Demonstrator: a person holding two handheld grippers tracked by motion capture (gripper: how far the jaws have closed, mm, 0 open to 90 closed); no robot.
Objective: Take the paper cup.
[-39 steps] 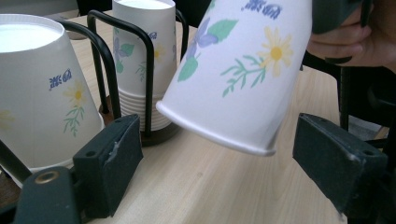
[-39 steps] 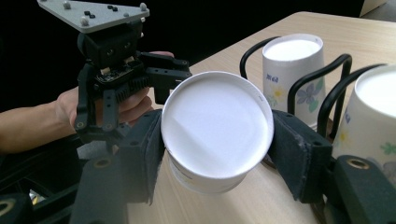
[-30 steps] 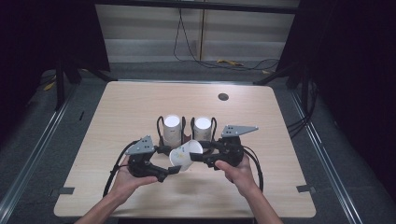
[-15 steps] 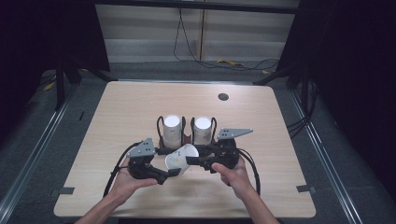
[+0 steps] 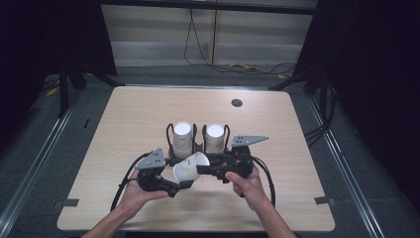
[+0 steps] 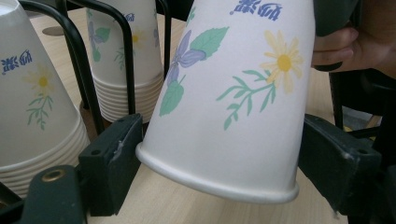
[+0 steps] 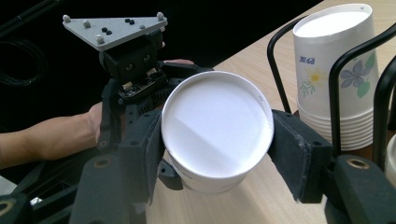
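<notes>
A floral paper cup (image 5: pixel 189 168) lies on its side in the air between both grippers, just in front of the cup rack. My right gripper (image 7: pixel 217 149) is shut on its closed bottom end, a pad on each side. My left gripper (image 6: pixel 219 158) reaches in from the opposite side, and its jaws have just been closing on the cup's wide rim (image 6: pixel 210 182), where both pads now touch. In the high view the left gripper (image 5: pixel 184 180) sits low left of the cup and the right gripper (image 5: pixel 202 169) to its right.
A black wire rack (image 5: pixel 198 144) holds two upside-down stacks of the same cups (image 5: pixel 182 139) (image 5: pixel 214 138) right behind the grippers. A small round dark grommet (image 5: pixel 236 103) sits near the table's far edge. Cables lie on the floor beyond the table.
The cup has tipped further onto its side, mouth toward the left gripper. The left jaws have drawn in against its rim. Both hands stay in place.
</notes>
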